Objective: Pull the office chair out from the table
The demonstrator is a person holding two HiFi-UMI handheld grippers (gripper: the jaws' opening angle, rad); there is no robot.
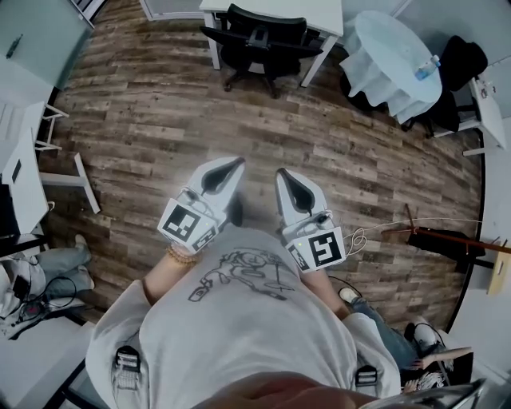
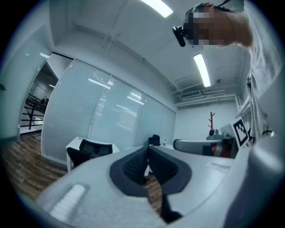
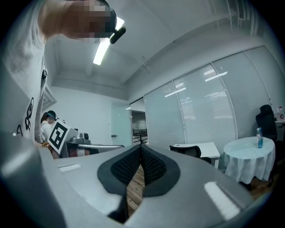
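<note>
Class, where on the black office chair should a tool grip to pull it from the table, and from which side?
Probably the backrest's top edge of the office chair, approached from the side away from the white table: the seat is tucked toward it, so the back is exposed.

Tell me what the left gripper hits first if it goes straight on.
Probably the round table; the left gripper aims right of the chair, across the floor. Depth is unclear.
</note>
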